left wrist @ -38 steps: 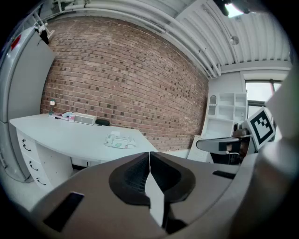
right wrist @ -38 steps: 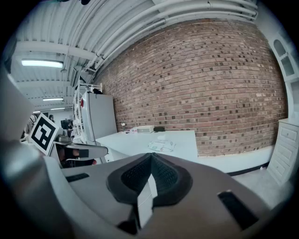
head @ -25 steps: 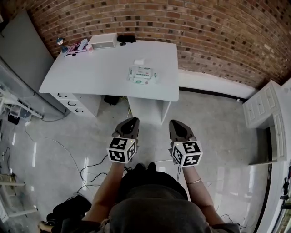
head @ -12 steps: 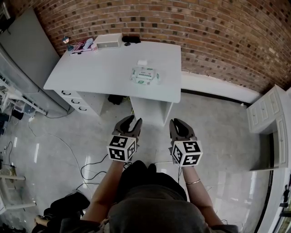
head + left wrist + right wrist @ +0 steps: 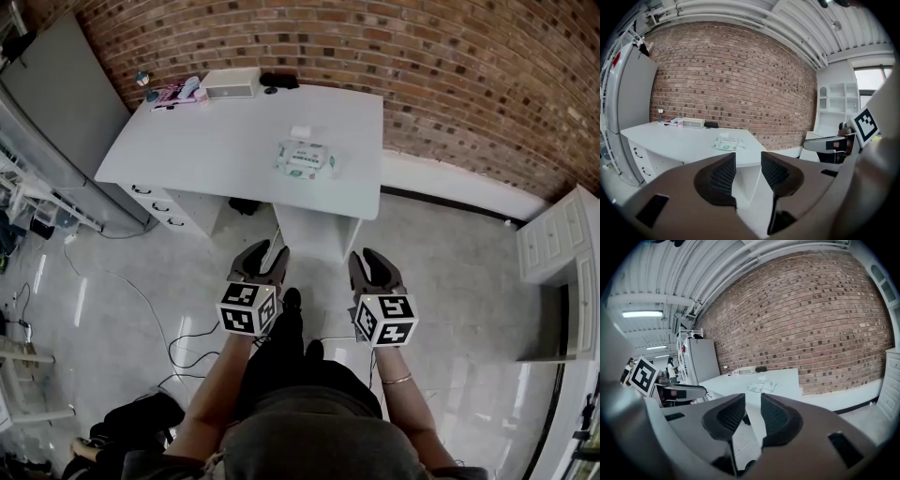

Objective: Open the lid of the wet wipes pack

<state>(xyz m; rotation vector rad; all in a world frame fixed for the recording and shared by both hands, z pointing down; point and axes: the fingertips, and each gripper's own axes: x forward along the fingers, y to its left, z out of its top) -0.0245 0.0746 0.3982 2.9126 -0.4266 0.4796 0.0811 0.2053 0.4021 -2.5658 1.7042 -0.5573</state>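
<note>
The wet wipes pack (image 5: 305,158), white with green print, lies flat on the white desk (image 5: 216,150) near its right front part. It also shows far off in the left gripper view (image 5: 728,144) and the right gripper view (image 5: 761,387). My left gripper (image 5: 265,258) and right gripper (image 5: 375,263) hang side by side over the floor, well short of the desk's front edge. Both point toward the desk. The jaws of each are opening, with nothing between them (image 5: 748,161) (image 5: 753,404).
A small white item (image 5: 300,132) lies just behind the pack. A white box (image 5: 231,84), a black object (image 5: 278,81) and colourful items (image 5: 178,92) sit at the desk's back edge by the brick wall. A grey cabinet (image 5: 47,112) stands left, white shelves (image 5: 562,253) right, cables (image 5: 187,347) on the floor.
Both grippers' jaws have gone from shut to apart. The head view has shifted a little, so the desk now sits further right, and a shoe now shows between the grippers.
</note>
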